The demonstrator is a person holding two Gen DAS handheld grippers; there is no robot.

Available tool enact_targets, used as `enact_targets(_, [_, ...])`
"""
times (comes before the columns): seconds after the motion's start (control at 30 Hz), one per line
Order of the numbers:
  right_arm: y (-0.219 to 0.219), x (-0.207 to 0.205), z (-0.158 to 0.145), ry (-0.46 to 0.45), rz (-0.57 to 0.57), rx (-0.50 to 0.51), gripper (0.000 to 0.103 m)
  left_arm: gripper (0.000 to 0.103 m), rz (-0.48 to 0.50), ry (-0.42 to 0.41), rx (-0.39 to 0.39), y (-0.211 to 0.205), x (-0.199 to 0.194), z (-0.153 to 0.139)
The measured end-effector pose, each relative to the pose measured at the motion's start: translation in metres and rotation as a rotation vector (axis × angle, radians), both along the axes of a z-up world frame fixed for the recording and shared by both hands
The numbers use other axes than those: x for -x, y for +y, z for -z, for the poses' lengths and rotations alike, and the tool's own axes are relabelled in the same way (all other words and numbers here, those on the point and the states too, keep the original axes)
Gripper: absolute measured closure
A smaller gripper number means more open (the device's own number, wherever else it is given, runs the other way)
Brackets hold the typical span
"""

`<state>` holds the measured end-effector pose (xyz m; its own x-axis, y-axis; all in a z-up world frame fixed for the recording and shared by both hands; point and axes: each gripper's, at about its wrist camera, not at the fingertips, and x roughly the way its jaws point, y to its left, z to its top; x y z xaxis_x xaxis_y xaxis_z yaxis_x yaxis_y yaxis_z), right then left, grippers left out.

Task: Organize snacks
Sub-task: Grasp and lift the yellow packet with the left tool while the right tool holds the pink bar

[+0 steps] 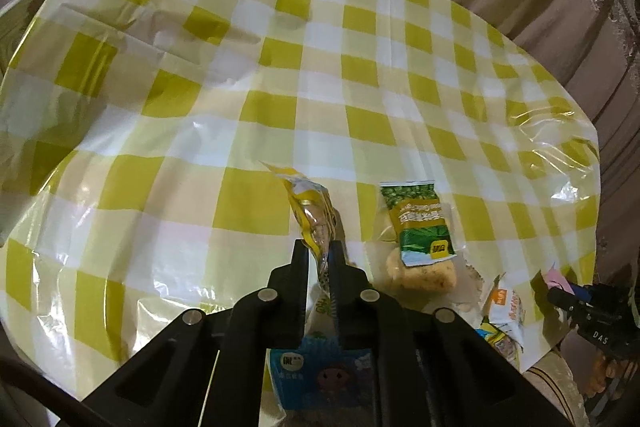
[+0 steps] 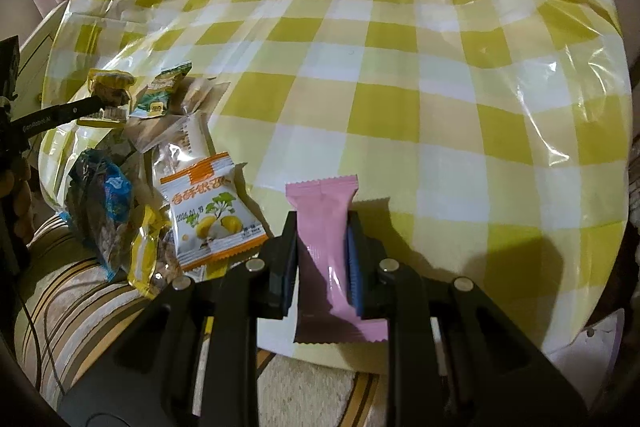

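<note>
Both claws are loaded. The left claw [image 1: 320, 255] is clamped on a yellow packet [image 1: 310, 211], gripped by its lower part so that the rest of the wrapper stands up and forward above the tabletop [image 1: 280, 87]. The right claw [image 2: 322, 251] is clamped on a pink packet [image 2: 330, 227], held across its middle, with both crimped ends projecting beyond the jaws.

State of the work area:
- The checked cloth covers the tabletop. Its far and central areas carry no snacks.
- The remaining snacks lie in an unsorted pile at the near edge, between the two claws.
- The pile includes a green packet [image 1: 418, 223], an orange-and-white packet [image 2: 212, 207], a blue packet [image 2: 108, 203], a second yellow packet [image 2: 148, 255] and several clear wrappers [image 2: 184, 131]. Some overlap one another; the blue packet and the second yellow packet hang partly over the edge.
- No tray, box or sorted row is visible in either view.

Assessment: the task appears to be at an early stage. Two items are picked and none is yet placed in any visible arrangement. Remaining work, as judged: carry both held packets to the open part of the cloth, set each down in its own position, then return for the pile, item by item. Overlapping wrappers may drag neighbours when lifted; the overhanging packets could slip off the edge.
</note>
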<state>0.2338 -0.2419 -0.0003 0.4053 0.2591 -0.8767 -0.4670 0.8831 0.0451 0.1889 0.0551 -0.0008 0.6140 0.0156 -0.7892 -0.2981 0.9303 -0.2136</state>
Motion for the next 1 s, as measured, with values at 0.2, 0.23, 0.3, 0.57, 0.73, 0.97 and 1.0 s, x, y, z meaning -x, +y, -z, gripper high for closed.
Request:
enact_targets(0.2, [-0.008, 0.009, -0.008, -0.011, 0.008, -0.014, 0.078, 0.093, -0.019, -0.041, -0.004, -0.002, 0.009, -0.013])
enact_targets(0.23, [-0.010, 0.010, -0.010, -0.014, 0.010, -0.015, 0.078, 0.093, -0.020, -0.049, -0.006, -0.002, 0.010, -0.016])
enact_targets(0.3, [-0.014, 0.013, -0.012, -0.016, 0.015, -0.021, 0.078, 0.094, -0.020, -0.066, -0.010, -0.004, 0.013, -0.021])
enact_targets(0.57, [-0.035, 0.028, -0.026, -0.035, 0.045, -0.033, 0.078, 0.094, 0.015, -0.108, -0.012, -0.025, 0.022, -0.043])
enact_targets(0.73, [-0.055, 0.038, -0.032, -0.041, 0.079, -0.040, 0.078, 0.094, 0.080, -0.144, -0.005, -0.055, 0.029, -0.061])
enact_targets(0.97, [-0.090, 0.052, -0.036, -0.044, 0.140, -0.050, 0.078, 0.094, 0.215, -0.161, 0.005, -0.114, 0.030, -0.074])
enact_targets(1.0, [-0.097, 0.055, -0.037, -0.045, 0.152, -0.051, 0.078, 0.094, 0.241, -0.161, 0.009, -0.126, 0.030, -0.075])
